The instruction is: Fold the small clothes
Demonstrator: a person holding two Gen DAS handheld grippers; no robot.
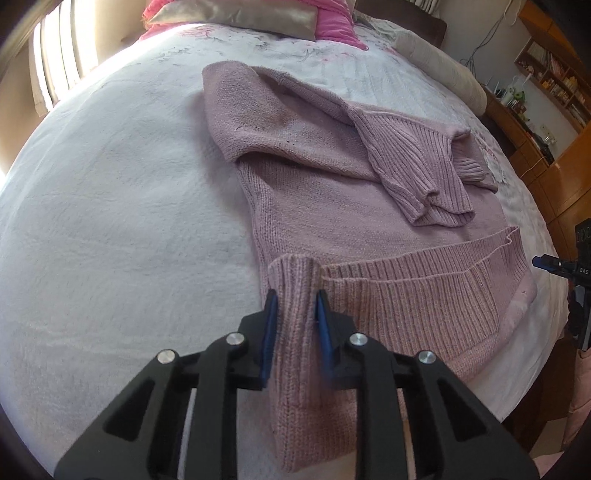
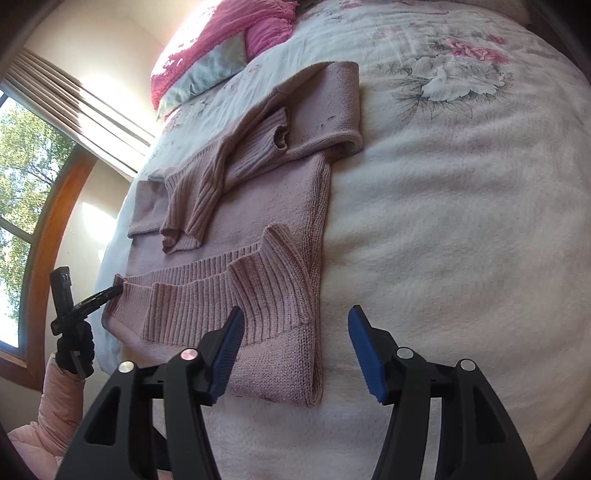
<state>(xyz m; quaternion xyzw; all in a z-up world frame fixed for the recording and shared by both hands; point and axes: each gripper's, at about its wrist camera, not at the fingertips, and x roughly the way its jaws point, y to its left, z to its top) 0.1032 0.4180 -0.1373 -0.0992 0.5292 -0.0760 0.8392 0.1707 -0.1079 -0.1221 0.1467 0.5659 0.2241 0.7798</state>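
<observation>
Left gripper [image 1: 294, 314]: its fingers are clamping a raised fold of the sweater's ribbed hem at the near left corner, blue pads pressing the knit from both sides.
Sweater [image 1: 314, 192]: a pink knit, lying flat on the bed with its long axis running away from the left camera, hem nearest, neck end farthest; both ribbed sleeves are folded across the body.
Hem [image 1: 424, 284]: its ribbed band is standing partly lifted and wavy, running from the gripped corner toward the right side of the bed.
Bed [image 1: 110, 221]: white fuzzy blanket is spreading wide and bare to the left of the sweater; a pink pillow [image 1: 332, 26] is sitting at the far end.
Right gripper [image 2: 295, 347]: fingers are standing wide apart, holding nothing, hovering over the sweater's near edge, one finger above the knit, the other above the blanket.
Room on the right: in the right wrist view, the blanket [image 2: 461, 240] beside the sweater's long edge is lying bare.
Sleeve [image 2: 59, 398]: a pink padded one is showing behind the left gripper's handle.
</observation>
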